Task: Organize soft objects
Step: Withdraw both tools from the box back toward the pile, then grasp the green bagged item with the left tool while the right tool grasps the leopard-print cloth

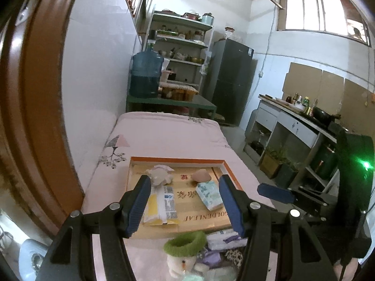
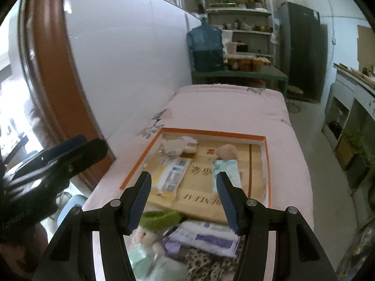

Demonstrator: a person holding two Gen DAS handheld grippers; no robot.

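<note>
Above the shallow box [image 1: 230, 172] my left gripper [image 1: 185, 205] and right gripper [image 2: 184, 199] hover, jaws spread wide, empty; tissue packs [image 1: 209, 193] lie inside it, the green-hatted plush toy [image 1: 184, 249] just before its near edge.

My right gripper [image 2: 183, 195] jaws apart, empty, above heap: green-hatted plush snowman [image 2: 150, 230], white-purple tissue pack [image 2: 206, 237]. Orange-rimmed shallow cardboard box [image 2: 211, 134] at twelve o'clock.
</note>
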